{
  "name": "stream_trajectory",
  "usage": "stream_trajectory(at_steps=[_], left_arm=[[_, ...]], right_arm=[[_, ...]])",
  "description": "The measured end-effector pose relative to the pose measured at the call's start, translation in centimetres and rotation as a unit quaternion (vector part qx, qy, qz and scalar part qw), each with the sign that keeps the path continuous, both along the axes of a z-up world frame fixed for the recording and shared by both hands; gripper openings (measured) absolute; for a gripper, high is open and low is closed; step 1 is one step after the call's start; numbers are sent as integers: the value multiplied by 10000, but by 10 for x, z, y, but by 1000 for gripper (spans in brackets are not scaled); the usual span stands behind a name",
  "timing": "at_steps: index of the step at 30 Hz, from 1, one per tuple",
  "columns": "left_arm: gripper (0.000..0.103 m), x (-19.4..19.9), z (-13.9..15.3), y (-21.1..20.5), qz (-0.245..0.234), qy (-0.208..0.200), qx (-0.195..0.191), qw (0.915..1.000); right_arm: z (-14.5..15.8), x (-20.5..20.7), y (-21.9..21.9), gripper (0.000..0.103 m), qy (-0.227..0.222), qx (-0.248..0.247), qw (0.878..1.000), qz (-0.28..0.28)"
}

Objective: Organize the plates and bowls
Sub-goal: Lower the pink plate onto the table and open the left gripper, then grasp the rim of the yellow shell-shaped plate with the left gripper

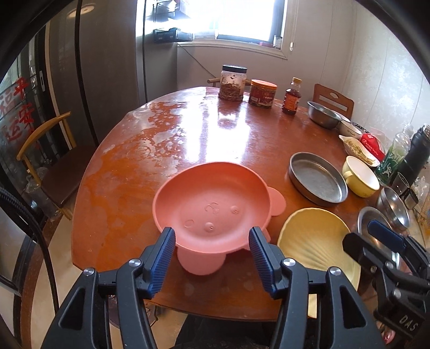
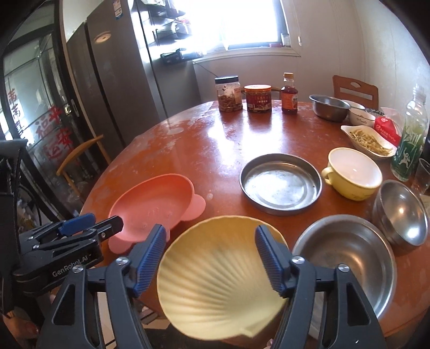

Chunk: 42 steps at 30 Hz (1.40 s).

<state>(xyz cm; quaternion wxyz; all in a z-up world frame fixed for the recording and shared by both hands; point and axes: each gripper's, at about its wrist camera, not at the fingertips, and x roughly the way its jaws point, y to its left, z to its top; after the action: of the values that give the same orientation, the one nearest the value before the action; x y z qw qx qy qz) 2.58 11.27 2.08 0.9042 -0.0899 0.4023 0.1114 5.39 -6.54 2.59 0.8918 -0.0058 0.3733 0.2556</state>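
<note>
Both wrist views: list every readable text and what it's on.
"GenRobot.AI": body of the left tongs.
"DAS": body of the right tongs; rest cut off.
"福", "平", "安", "运" in red: glass door; other characters unclear.
Orange-lid jar, syrup bottle, white bowl, red packet, green bottle, fridge sticker: print too small or blurred.

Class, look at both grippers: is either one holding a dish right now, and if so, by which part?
Neither holds anything. The left gripper is open in front of the pink bowl; the right gripper is open over the yellow shell plate.
</note>
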Motion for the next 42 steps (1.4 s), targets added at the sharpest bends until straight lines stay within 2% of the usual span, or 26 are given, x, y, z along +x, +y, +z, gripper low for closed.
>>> stream_trajectory(at_steps=[5, 9, 13, 17, 22, 26, 29, 42], left_arm=[[57, -7, -4, -14, -164, 52, -30, 9998], [58, -13, -6, -20, -224, 48, -69, 9997], [58, -15, -12, -23, -211, 68, -123, 9997], [58, -16, -22, -26, -204, 149, -131, 9996], [58, -15, -29, -27, -235, 235, -154, 9993], [58, -13, -33, -27, -301, 238, -186, 9991], [58, -8, -38, -27, -359, 277, -257, 9986], [58, 14, -49, -43, -885, 353, -641, 9934]], right_arm=[[-7, -24, -20, 73, 78, 81, 9999, 75], [-17, -42, -43, 73, 92, 131, 9998, -75], [-31, -53, -63, 73, 382, 276, 9985, -280], [-35, -56, -68, 73, 479, 259, 9980, -316], [-30, -65, -68, 73, 363, 411, 9982, -239], [-38, -61, -60, 73, 630, 438, 9968, -228], [-48, -52, -56, 59, 933, 530, 9937, -325], [-62, -32, -45, 47, 908, 496, 9927, -619]])
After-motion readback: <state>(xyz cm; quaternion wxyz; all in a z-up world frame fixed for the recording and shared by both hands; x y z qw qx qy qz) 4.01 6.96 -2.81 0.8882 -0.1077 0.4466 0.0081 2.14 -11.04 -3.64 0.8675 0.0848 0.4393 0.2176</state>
